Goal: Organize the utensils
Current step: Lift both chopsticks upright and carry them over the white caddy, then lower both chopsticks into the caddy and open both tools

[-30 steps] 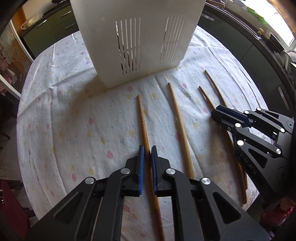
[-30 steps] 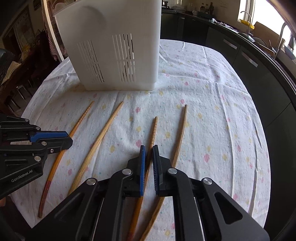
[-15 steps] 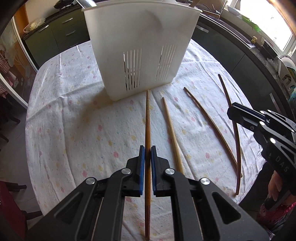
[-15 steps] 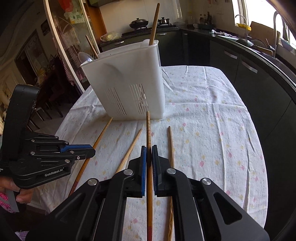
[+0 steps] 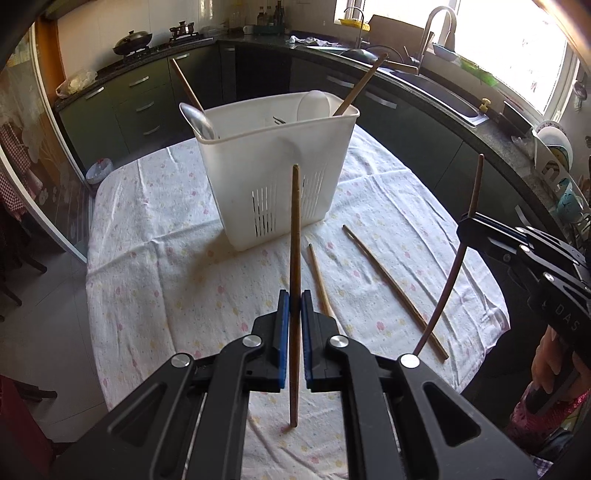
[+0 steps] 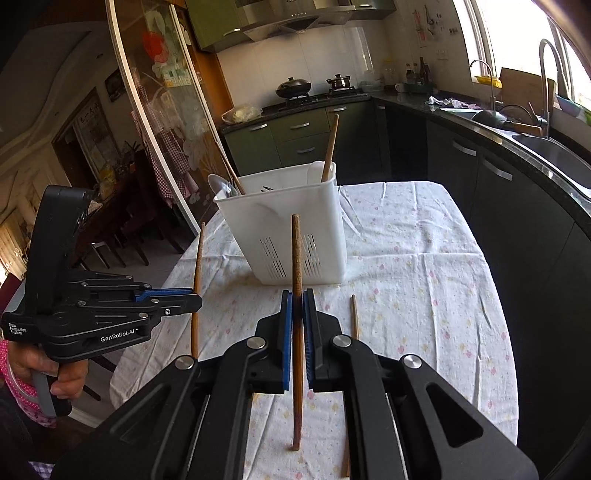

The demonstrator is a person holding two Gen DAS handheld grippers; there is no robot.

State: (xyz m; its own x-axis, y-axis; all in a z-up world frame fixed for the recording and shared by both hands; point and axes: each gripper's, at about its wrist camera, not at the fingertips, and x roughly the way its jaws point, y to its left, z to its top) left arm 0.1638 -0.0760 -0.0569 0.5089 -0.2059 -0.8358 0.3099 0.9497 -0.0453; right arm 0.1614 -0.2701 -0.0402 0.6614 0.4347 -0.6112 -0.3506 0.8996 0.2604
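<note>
The left gripper pinches one upright chopstick; the right gripper pinches another chopstick — both raised over the tablecloth, near the white utensil basket. Two chopsticks lie flat beside it.

We find a domestic kitchen. Dark green cabinets with metal handles run under a dark stone counter along two walls. A gas hob carries a wok beneath an extractor hood. A sink with a tall tap sits below a bright window. A table under a flowered cloth stands at the centre. A glass sliding door opens onto another room.
</note>
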